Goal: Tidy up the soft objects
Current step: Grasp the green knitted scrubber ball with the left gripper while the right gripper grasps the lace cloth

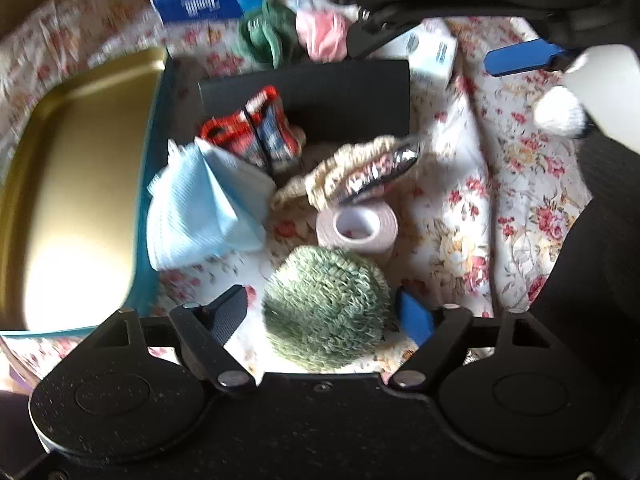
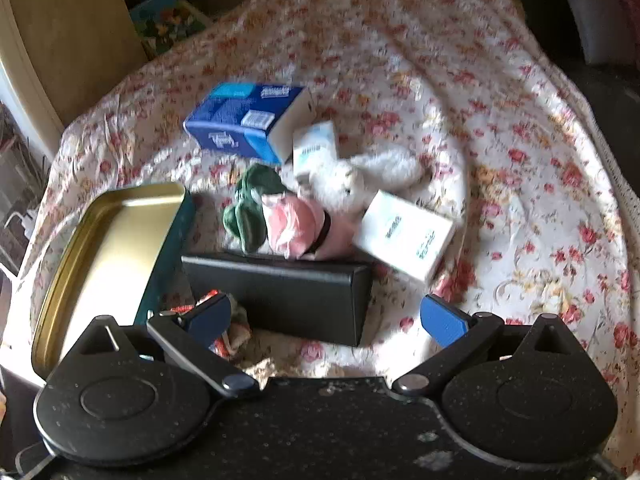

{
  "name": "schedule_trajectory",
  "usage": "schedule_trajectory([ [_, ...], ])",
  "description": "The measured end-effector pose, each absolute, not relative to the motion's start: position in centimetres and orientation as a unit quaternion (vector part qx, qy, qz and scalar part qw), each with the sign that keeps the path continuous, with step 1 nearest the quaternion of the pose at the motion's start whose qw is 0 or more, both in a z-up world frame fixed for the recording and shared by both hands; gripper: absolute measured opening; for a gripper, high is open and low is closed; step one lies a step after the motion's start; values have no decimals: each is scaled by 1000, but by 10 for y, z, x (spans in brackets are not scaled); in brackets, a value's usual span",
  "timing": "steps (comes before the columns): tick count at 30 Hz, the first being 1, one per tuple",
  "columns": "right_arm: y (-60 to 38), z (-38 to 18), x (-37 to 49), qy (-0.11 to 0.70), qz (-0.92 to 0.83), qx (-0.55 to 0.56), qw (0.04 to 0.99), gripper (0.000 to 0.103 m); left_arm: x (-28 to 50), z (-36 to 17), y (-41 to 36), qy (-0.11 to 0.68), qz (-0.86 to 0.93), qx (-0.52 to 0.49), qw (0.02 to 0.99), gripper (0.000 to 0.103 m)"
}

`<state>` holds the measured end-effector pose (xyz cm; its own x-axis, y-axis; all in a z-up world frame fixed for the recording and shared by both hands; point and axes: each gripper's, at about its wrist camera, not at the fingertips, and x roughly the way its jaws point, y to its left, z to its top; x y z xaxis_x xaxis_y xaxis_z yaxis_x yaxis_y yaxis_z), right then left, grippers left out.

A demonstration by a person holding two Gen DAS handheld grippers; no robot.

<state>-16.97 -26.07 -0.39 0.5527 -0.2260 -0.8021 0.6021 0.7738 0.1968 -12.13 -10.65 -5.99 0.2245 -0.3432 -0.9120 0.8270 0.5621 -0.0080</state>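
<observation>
The green pompom (image 1: 326, 308) sits on the flowered cloth (image 1: 460, 208) right between the fingers of the left gripper (image 1: 326, 312). The dark pad (image 1: 228, 312) stands a little off its left flank with cloth showing in the gap; the blue pad (image 1: 414, 316) lies just beside its right flank, and whether it touches cannot be told through the blur. So the jaws are parted around the pompom and not seen pressing it.

Close ahead of the pompom stands a roll of tape (image 1: 358, 230), almost against it. Beyond that lie a cream knitted piece (image 1: 348, 168) with a silver wrapper (image 1: 384, 170) on it, a pale blue folded cloth (image 1: 204, 208) to the left, and red packets (image 1: 256, 132) against a black box (image 1: 320, 96). The gold tray (image 1: 76, 184), bare inside, lies hard to the left, its teal edge near the blue cloth. Open cloth lies to the right of the pompom.

The right gripper (image 2: 326, 320) hangs with its fingers wide apart and nothing between them, over the near end of the black box. Behind the box lie a green cloth (image 2: 252, 204), a pink cloth (image 2: 296, 224), a white plush toy (image 2: 360, 176), a white carton (image 2: 404, 236) and a blue carton (image 2: 244, 120). To the right the flowered cloth is open as far as its edge
</observation>
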Motion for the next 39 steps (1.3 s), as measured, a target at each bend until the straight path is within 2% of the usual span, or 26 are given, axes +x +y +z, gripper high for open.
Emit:
schedule_trajectory([
  [1,-260,-6,-168,414,-237,233,847,102,-118,-63,-107,494,-396,245,734,55],
  [6,-247,-21,-156,472,-205,202,833,102,-113,-63,-101,503,-402,226,731,53],
  [17,-215,-44,-134,536,-162,121,820,102,-114,-56,-74,487,-395,231,744,53],
  [20,-211,-50,-128,549,-162,108,813,99,-116,-54,-74,485,-397,225,746,53],
  [21,-212,-51,-128,552,-162,108,811,96,-116,-52,-73,485,-398,223,746,53],
  [24,-216,-53,-129,557,-156,127,806,73,-111,-51,-73,484,-400,216,748,53],
  [26,-221,-52,-132,552,-155,148,806,65,-111,-47,-73,484,-399,213,749,53],
  [27,-224,-51,-133,547,-156,158,807,54,-110,-46,-72,484,-398,211,750,53],
  [29,-230,-48,-136,537,-153,177,810,44,-108,-41,-71,483,-398,206,752,53],
  [30,-232,-46,-137,531,-149,188,813,31,-106,-40,-69,482,-398,204,754,53],
  [39,-244,-33,-143,481,-138,232,834,29,-94,-20,-60,470,-393,168,773,53],
])
